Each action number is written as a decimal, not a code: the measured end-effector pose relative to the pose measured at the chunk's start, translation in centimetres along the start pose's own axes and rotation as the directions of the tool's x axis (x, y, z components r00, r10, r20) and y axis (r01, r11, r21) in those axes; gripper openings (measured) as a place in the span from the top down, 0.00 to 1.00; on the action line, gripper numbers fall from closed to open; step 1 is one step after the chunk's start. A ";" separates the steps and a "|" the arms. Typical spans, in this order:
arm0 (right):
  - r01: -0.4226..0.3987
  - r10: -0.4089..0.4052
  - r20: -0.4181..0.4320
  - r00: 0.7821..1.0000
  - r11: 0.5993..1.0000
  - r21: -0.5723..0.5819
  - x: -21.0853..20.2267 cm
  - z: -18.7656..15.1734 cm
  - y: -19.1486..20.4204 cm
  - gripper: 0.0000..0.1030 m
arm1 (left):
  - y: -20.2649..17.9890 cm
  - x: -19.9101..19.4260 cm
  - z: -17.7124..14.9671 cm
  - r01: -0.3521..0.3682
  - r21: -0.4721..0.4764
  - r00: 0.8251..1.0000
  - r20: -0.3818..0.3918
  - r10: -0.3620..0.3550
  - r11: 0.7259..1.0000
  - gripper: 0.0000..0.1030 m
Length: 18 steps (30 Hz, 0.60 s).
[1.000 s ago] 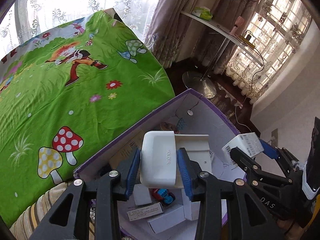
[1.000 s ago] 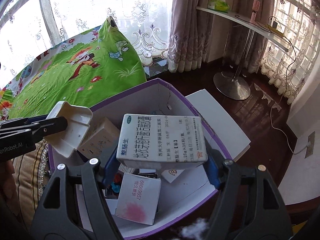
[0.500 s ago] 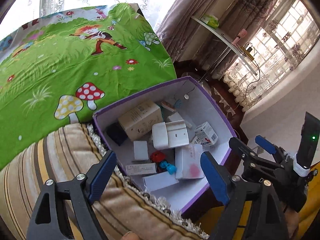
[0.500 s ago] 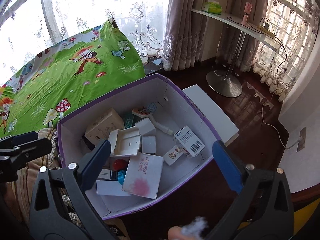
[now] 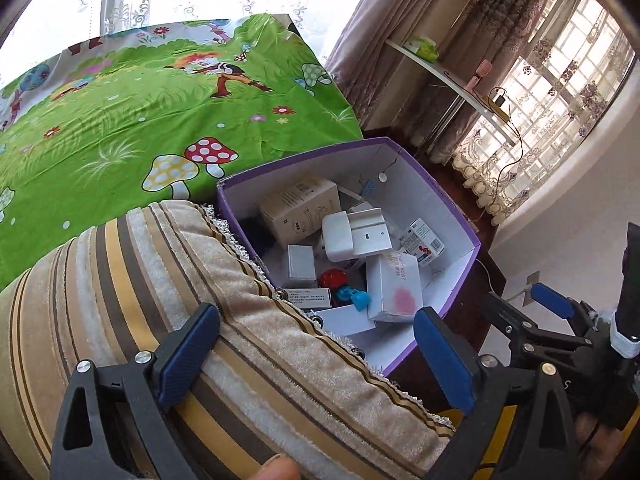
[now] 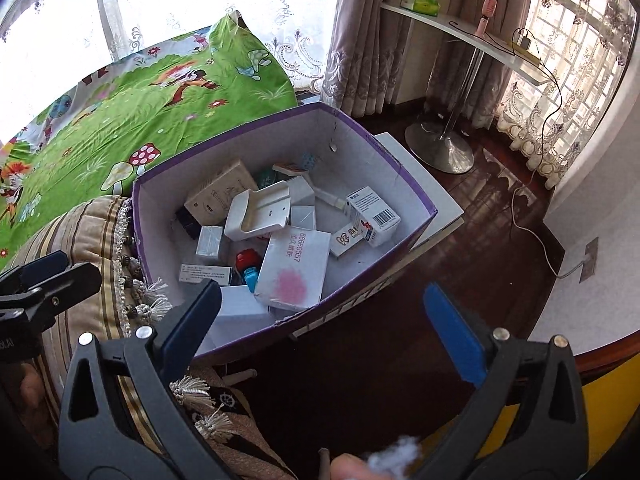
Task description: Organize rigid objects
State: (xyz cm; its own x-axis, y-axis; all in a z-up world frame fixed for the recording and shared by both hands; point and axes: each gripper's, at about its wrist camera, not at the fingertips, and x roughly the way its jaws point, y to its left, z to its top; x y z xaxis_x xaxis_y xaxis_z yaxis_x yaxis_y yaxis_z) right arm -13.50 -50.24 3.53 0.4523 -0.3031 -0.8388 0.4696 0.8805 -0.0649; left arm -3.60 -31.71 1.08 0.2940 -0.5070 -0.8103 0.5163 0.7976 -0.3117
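Glossy dark floorboards under purple cardboard box (image 6: 404,184) of small cartons; both tongs (image 5: 316,354) (image 6: 322,330) spread, empty.

Both tools have let go: the left tool (image 5: 316,354) dropped the white holder (image 5: 354,236) and the right tool (image 6: 320,324) the medicine carton (image 6: 374,216) into the purple box (image 6: 404,184). Jaws now spread wide (both empty), pulled back from it.
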 end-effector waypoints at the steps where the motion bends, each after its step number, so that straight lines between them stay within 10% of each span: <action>1: 0.007 -0.007 -0.001 1.000 1.000 -0.007 0.0 0.1 0.1 0.01 | 0.0 0.1 0.1 0.003 0.000 1.000 0.000 -0.003 1.000 0.03; 18: 0.031 -0.031 -0.019 0.999 0.999 -0.041 0.5 0.2 1.0 0.01 | 0.0 0.3 -0.1 0.000 0.013 1.000 0.012 0.000 1.000 0.01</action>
State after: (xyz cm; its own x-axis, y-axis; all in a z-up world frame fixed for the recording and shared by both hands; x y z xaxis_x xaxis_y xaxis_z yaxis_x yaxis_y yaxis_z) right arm -12.63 -49.54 3.12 0.4232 -0.3237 -0.8462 0.4515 0.8851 -0.1128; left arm -3.62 -31.81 0.81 0.3035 -0.5111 -0.8042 0.5269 0.7932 -0.3053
